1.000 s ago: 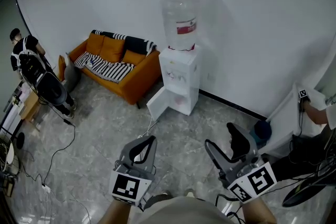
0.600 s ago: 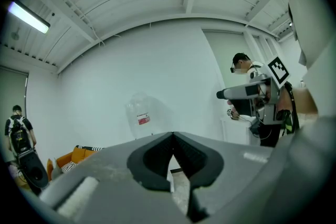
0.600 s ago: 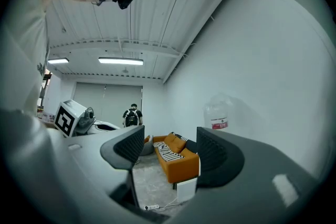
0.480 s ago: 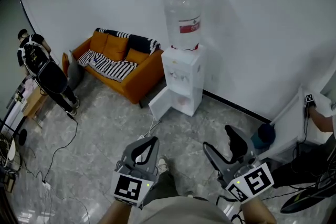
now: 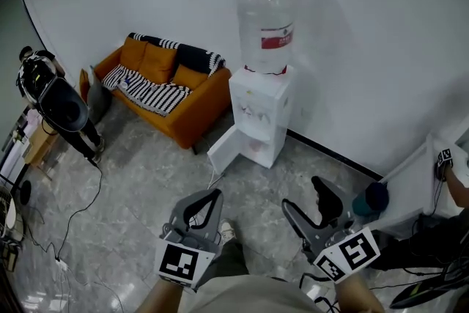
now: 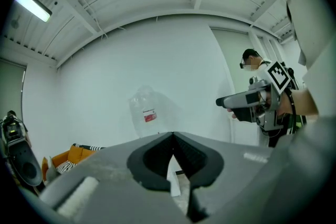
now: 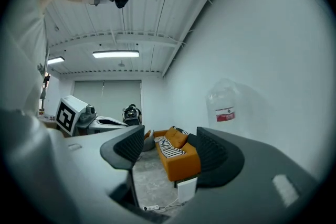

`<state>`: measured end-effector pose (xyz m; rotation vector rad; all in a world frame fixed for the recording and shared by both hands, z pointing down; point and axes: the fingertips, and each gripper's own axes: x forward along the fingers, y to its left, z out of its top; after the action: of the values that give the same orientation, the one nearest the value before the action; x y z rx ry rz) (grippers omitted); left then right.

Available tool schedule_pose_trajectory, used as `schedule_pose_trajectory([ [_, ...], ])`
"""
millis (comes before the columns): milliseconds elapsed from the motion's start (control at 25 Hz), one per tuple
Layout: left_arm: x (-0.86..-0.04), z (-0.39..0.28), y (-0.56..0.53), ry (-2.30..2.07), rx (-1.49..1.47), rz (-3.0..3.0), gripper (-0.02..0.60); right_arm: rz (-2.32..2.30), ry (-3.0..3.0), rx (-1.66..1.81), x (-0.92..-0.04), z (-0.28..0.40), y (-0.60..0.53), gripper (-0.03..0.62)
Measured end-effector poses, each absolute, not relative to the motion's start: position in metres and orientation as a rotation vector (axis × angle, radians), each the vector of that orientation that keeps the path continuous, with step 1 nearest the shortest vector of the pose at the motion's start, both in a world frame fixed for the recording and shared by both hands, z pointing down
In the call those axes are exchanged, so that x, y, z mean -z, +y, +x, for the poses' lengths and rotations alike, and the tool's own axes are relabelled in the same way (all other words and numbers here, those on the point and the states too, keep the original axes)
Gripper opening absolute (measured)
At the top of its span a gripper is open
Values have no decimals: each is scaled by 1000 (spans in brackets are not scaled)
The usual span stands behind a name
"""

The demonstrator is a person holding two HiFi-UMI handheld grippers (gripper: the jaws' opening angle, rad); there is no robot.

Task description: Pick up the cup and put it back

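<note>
No cup shows in any view. A white water dispenser [image 5: 258,113] with a large clear bottle [image 5: 268,20] stands against the wall, its lower cabinet door [image 5: 223,148] swung open. My left gripper [image 5: 211,196] is held low in front of it, jaws meeting at the tips with nothing in them; in the left gripper view [image 6: 172,138] they also touch. My right gripper [image 5: 306,194] is beside it on the right, open and empty. Its jaws stand apart in the right gripper view [image 7: 168,147] too.
An orange sofa [image 5: 165,88] with a striped blanket sits left of the dispenser. A person with a black pram [image 5: 55,102] is at the far left, cables [image 5: 84,205] run over the grey floor. A white table [image 5: 421,179] and a blue object [image 5: 370,196] are on the right.
The dispenser has grown a little larger and shifted right in the head view as I came closer. Both grippers keep their places in the picture, jaws unchanged. The person at the left has shifted.
</note>
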<state>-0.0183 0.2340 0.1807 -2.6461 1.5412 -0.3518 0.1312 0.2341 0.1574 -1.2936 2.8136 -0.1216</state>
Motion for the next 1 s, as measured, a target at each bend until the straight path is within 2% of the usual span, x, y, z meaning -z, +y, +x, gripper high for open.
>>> schedule_pose_trajectory([
  [400, -184, -97, 95, 1530, 388, -2696, 2, -1422, 2774, 143, -157, 75, 86, 299],
  [560, -189, -126, 35, 1490, 425, -2688, 2, -1448, 2778, 137, -154, 46, 32, 318],
  [640, -194, -136, 7, 1452, 447, -2667, 2, -1443, 2808, 132, -158, 31, 7, 336],
  [1000, -221, -158, -66, 1419, 458, -2750, 2, -1498, 2835, 155, -181, 2, -66, 337],
])
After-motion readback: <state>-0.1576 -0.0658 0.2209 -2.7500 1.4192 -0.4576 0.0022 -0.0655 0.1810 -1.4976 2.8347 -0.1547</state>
